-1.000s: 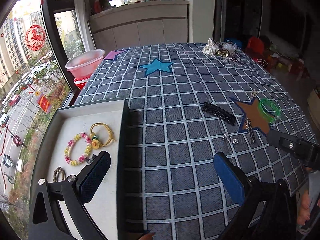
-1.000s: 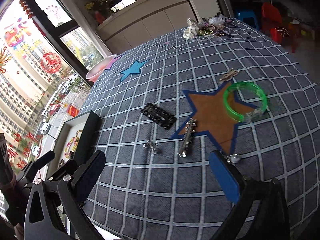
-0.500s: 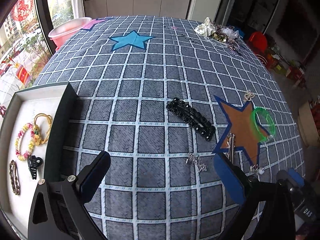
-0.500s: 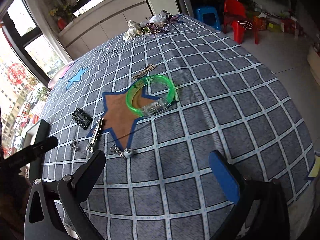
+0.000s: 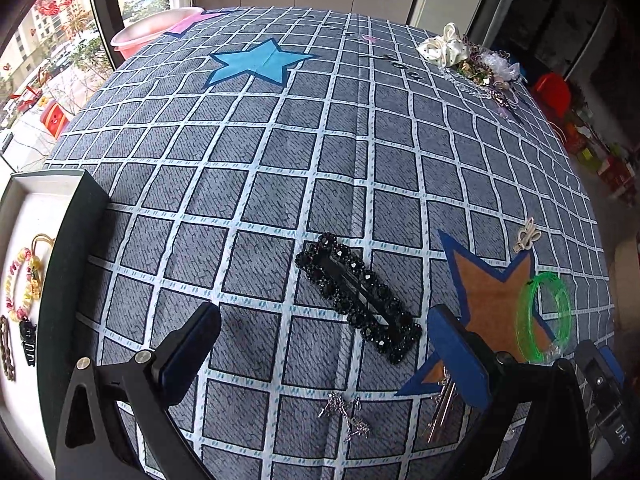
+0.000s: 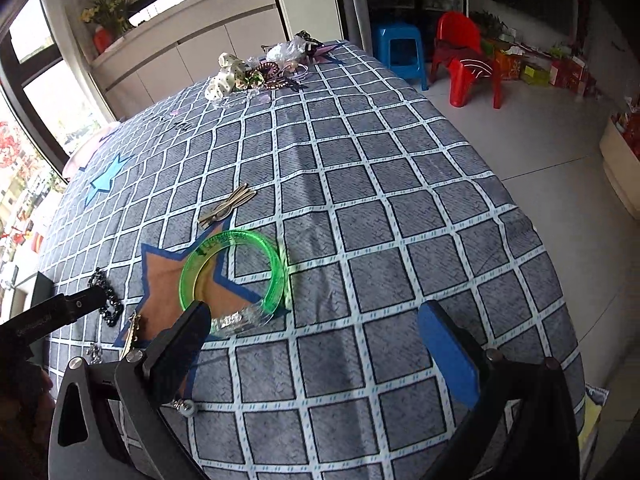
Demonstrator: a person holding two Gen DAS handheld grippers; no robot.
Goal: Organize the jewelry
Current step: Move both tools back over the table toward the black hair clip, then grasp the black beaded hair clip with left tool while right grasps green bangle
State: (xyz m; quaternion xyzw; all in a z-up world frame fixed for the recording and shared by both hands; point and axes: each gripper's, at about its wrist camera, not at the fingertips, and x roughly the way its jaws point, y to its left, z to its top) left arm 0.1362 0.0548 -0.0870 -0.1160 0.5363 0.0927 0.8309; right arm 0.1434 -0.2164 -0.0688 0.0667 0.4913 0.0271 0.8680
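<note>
A black beaded hair clip [image 5: 358, 297] lies on the checked cloth, just ahead of my open, empty left gripper [image 5: 332, 352]. A green bangle [image 6: 232, 276] lies partly on the brown star; it also shows in the left wrist view [image 5: 544, 316]. My right gripper [image 6: 316, 344] is open and empty, its left finger [image 6: 188, 340] at the bangle's near edge. A silver clip [image 5: 440, 412] and a small silver charm [image 5: 346, 416] lie near the left gripper. The tray [image 5: 68, 264] at the left holds a bead bracelet [image 5: 20, 280] and other pieces.
A pale bow clip [image 6: 226, 208] lies beyond the bangle. A pile of jewelry and ribbons [image 6: 256, 72] sits at the table's far end. A small pearl piece [image 6: 186, 408] lies by the right gripper. A pink basin [image 5: 152, 32] stands at the far left. The table edge drops off on the right.
My left gripper has moved right from over the tray to the black hair clip. My right gripper has swung right and closed in on the green bangle.
</note>
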